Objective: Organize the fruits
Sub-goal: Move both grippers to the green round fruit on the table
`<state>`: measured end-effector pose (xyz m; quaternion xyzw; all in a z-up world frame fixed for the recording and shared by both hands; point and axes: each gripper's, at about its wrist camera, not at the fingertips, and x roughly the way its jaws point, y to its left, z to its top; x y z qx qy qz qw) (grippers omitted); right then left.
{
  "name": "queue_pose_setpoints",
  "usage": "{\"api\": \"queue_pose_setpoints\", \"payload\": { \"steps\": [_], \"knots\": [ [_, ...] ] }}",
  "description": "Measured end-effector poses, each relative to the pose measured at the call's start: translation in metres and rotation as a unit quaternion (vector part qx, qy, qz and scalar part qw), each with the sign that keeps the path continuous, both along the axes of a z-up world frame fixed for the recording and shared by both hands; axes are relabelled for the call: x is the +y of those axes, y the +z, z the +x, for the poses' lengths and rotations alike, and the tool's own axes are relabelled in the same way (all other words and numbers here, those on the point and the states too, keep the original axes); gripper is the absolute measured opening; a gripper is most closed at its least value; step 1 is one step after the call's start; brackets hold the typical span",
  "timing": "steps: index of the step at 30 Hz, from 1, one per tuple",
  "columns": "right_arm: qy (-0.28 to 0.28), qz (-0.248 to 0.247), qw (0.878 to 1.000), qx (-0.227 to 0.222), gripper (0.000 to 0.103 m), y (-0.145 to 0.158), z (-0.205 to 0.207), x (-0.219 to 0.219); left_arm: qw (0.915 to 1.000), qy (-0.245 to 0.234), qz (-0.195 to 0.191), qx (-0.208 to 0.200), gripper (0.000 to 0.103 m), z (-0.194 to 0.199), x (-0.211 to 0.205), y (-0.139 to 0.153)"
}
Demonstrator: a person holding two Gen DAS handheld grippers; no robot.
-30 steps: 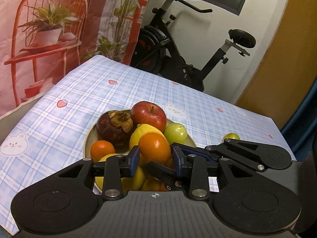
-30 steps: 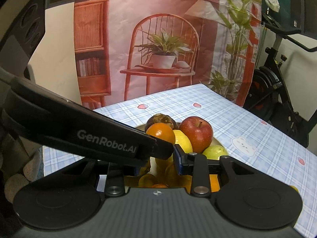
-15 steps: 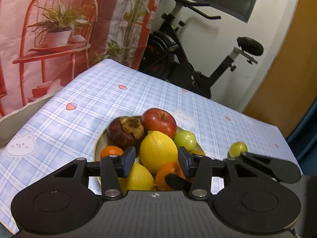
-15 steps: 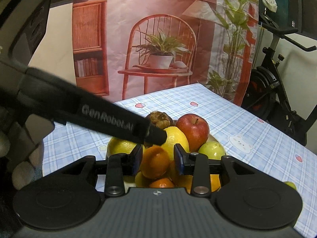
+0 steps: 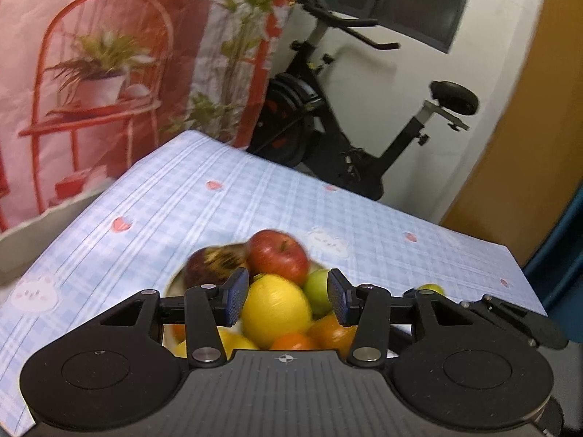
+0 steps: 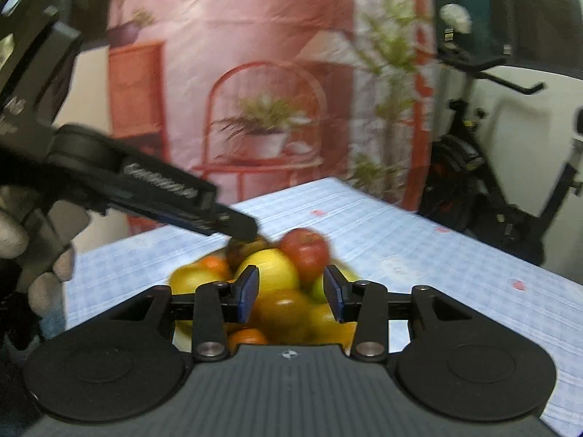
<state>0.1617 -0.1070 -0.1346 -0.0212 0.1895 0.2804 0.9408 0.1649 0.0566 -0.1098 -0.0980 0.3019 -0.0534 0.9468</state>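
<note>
Both grippers, left gripper (image 5: 288, 298) and right gripper (image 6: 290, 296), hovered with jaws wide and empty over the plate (image 5: 175, 280); fetching the stray green fruit (image 5: 430, 287) near the table's right edge seemed next.

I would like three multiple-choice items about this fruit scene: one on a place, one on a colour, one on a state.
1. Where does the small green fruit outside the plate lie?
A. on the tablecloth
B. on the exercise bike
C. in the left claw

2. What colour is the apple?
A. red
B. blue
C. white

3. How is the left claw?
A. shut on the apple
B. open
C. out of view

Answers: 1 A, it rests on the checked tablecloth; 2 A, its skin is red; 3 B, its pads stand apart, gripping nothing.
</note>
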Motion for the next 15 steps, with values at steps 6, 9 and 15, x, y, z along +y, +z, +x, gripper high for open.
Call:
{"api": "queue_pose_setpoints", "payload": {
  "steps": [6, 9, 15],
  "knots": [
    [-0.085, 0.032, 0.996, 0.002, 0.045, -0.007, 0.011, -0.058, 0.9984, -0.054, 0.013, -0.008, 0.052, 0.019, -0.035, 0.004],
    [-0.121, 0.035, 0.992, 0.011, 0.045, -0.015, 0.017, -0.081, 0.9957, -0.091, 0.016, -0.005, 0.054, 0.032, -0.056, 0.001],
    [-0.162, 0.033, 0.986, 0.033, 0.05, -0.031, 0.032, -0.111, 0.9891, -0.146, 0.006, 0.018, 0.061, 0.062, -0.098, -0.017]
  ]
}}
